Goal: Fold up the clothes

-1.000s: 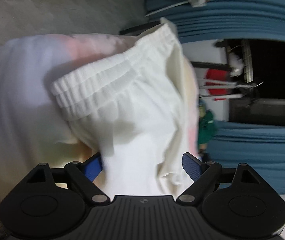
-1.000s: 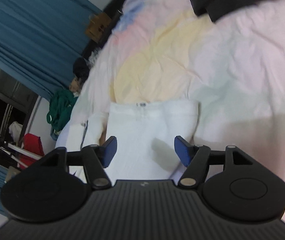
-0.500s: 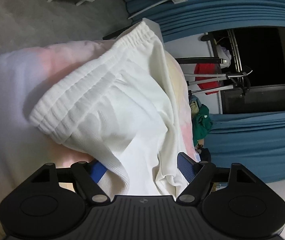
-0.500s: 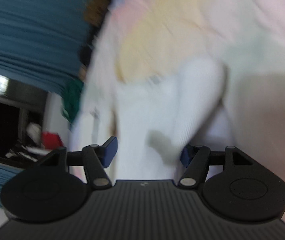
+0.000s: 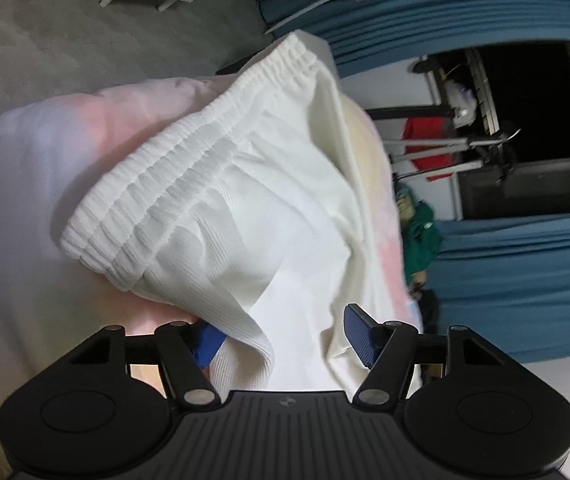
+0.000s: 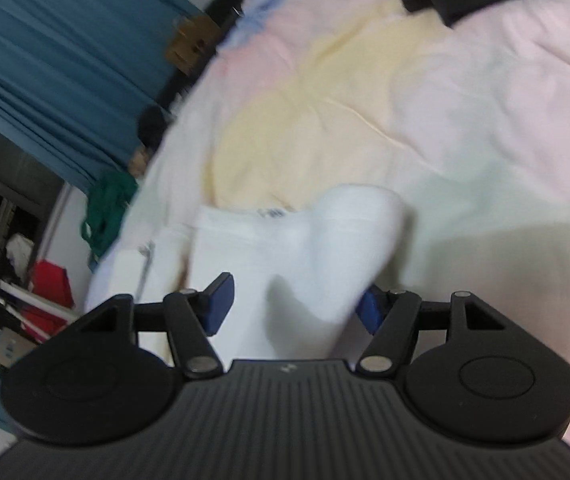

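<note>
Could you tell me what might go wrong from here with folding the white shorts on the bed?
1. In the left wrist view, the white shorts hang bunched between the widely spread fingers of the left gripper; with no firm pinch visible, the cloth could slip out.
2. The elastic waistband is crumpled and lifted off the pastel bedsheet, so creases may be folded in.
3. The right wrist view is blurred; a fast right gripper could drag the rolled-over cloth askew.
</note>
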### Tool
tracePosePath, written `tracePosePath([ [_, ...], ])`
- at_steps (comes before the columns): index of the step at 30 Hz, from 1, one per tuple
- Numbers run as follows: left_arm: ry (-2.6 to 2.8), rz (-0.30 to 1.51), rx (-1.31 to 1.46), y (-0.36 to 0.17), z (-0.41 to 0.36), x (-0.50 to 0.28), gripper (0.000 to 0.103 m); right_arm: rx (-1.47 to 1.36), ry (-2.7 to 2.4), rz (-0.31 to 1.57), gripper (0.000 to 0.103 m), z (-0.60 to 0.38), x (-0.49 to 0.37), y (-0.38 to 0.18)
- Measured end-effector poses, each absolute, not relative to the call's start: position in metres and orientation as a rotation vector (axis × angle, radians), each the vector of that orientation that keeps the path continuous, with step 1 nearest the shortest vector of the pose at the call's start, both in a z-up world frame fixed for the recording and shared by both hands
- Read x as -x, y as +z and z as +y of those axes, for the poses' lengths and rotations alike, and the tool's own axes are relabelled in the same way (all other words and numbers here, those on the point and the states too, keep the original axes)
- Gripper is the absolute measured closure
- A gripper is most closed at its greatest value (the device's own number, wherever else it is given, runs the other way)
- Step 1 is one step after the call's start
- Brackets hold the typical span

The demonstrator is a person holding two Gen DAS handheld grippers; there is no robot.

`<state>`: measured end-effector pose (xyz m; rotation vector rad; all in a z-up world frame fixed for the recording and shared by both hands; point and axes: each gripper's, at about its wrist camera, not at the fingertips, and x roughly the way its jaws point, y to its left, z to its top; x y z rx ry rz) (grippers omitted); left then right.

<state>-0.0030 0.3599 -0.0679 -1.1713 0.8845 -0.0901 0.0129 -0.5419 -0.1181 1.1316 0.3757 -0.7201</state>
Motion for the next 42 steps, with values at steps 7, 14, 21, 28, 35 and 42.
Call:
tracePosePath([
  [7,-0.041,0.968,1.161,-0.08,0.357,-0.016,0.041,-1.124,-0.586,0.479,0.037,-0.539,-0.036,-0.134],
  [14,0.017,0.928,1.158,-0.08,0.362,-0.016,0.092,-0.995,-0.615,0.453,0.09,-0.531,-0.054,-0.123],
  [21,-0.051,0.722,1.218,-0.055,0.376,0.022,0.099,-1.007,-0.613,0.325,0.094,-0.53,-0.02,-0.099],
  [28,-0.104,0.628,1.177,-0.014,0.401,0.07,0.1,-0.956,-0.59,0.263,0.094,-0.521,-0.02,-0.058],
  [35,-0.084,0.631,1.111,0.02,0.398,0.003,0.099,-0.893,-0.566,0.302,0.094,-0.52,-0.076,-0.016],
  [42,0.018,0.668,1.052,0.019,0.378,-0.138,0.099,-0.738,-0.589,0.382,0.094,-0.506,-0.217,0.019],
])
